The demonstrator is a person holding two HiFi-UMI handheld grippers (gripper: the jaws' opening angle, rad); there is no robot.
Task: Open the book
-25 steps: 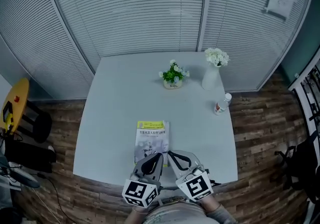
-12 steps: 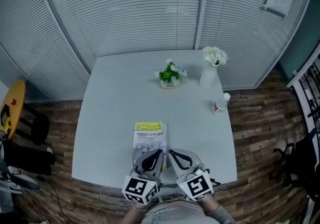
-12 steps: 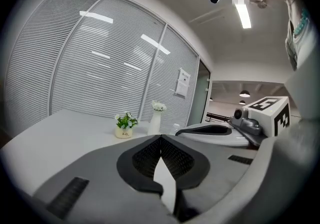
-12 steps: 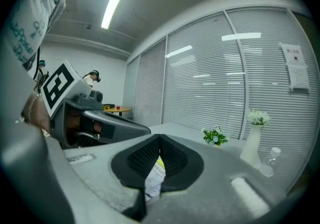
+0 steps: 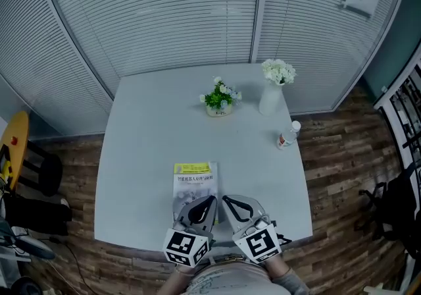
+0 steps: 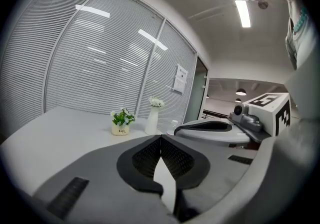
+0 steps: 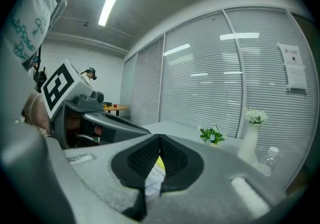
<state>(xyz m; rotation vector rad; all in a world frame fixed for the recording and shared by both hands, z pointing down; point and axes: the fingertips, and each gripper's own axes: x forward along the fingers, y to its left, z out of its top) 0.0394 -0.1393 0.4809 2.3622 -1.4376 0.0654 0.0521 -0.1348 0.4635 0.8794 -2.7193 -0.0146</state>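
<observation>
Book (image 5: 195,180) closed, long axis pointing yellow end toward blinds (image 5: 164,17), pale bench (image 5: 151,129), wood floor (image 5: 342,175), left claw (image 5: 212,199) and right claw (image 5: 225,199) both closed tight, empty.

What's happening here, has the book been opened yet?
Not yet. A person holds a tool in each hand at the near edge of the white table. The left tool and right tool are both shut and empty, tips side by side over the near end of the book. The book lies closed, cover up. The potted plant, vase and bottle stand farther back.
</observation>
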